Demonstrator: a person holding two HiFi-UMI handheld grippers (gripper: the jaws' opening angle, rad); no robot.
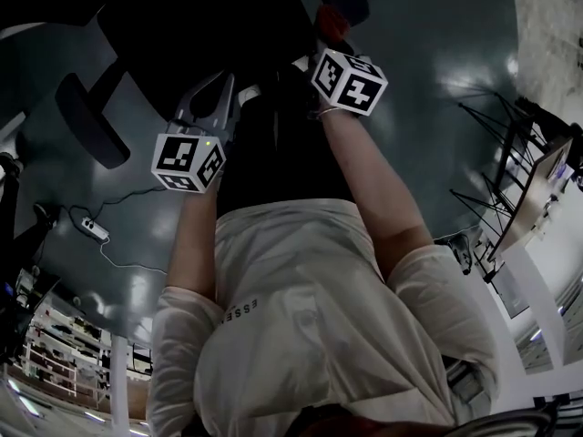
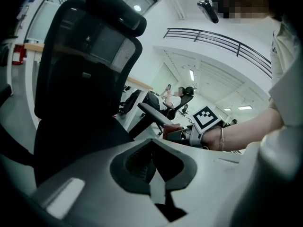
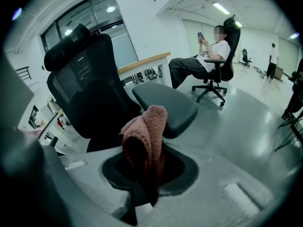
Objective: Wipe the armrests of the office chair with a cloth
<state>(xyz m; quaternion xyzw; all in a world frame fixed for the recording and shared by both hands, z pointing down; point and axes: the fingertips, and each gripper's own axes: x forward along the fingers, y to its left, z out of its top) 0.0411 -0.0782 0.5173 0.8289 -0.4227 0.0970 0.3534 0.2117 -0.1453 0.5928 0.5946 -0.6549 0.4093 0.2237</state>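
Observation:
A black office chair (image 3: 85, 89) with a mesh back and headrest stands in front of me. Its padded armrest (image 3: 165, 105) lies just beyond a pink knitted cloth (image 3: 144, 136), which my right gripper (image 3: 147, 174) is shut on. In the left gripper view the same armrest (image 2: 154, 113) shows to the right of the chair back (image 2: 80, 65), and the right gripper (image 2: 206, 118) holds the cloth (image 2: 173, 127) at its near end. My left gripper (image 2: 152, 164) is shut and holds nothing. The head view shows the left gripper (image 1: 205, 107), the right gripper (image 1: 349, 80), the cloth (image 1: 332, 21) and the other armrest (image 1: 91, 121).
A person sits in another office chair (image 3: 210, 56) at the back, and another person (image 3: 273, 56) stands far off. A power strip with its cable (image 1: 91, 228) lies on the grey floor. Black tripod legs (image 1: 496, 153) stand to the right.

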